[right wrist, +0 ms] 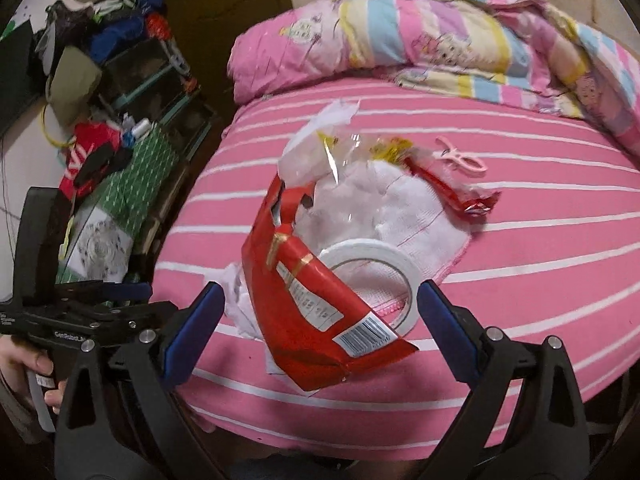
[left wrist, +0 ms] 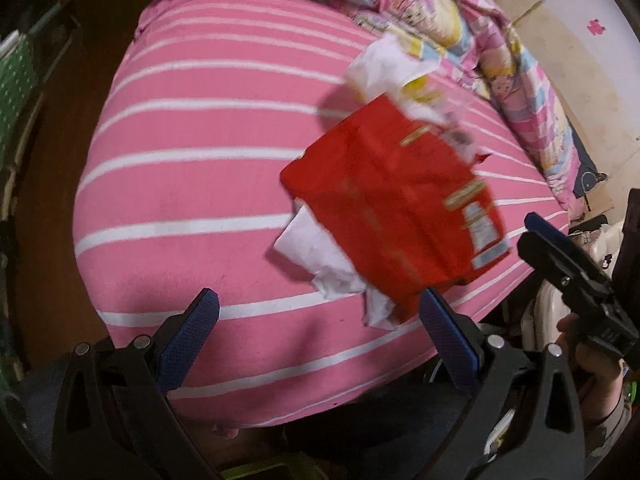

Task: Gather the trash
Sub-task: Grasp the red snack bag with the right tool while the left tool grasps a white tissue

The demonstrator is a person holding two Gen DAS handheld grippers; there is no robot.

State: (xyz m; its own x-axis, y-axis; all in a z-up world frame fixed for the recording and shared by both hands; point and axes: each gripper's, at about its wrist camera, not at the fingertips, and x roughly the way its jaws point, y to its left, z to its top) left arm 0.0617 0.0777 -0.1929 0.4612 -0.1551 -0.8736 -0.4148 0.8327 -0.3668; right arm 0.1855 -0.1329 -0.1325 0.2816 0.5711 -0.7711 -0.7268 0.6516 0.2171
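A red snack bag lies crumpled on the pink striped bed, on top of white tissue paper. In the right wrist view the red bag leans on a white tape roll, with a white cloth, a clear wrapper and a small red wrapper behind it. My left gripper is open, its right fingertip near the bag's near edge. My right gripper is open, its fingers on either side of the bag's lower part, not touching it. It also shows at the right of the left wrist view.
A folded pink patterned quilt lies along the bed's far side. A pink clip rests on the sheet. Cluttered shelves and boxes stand left of the bed. The other gripper's body sits at the lower left.
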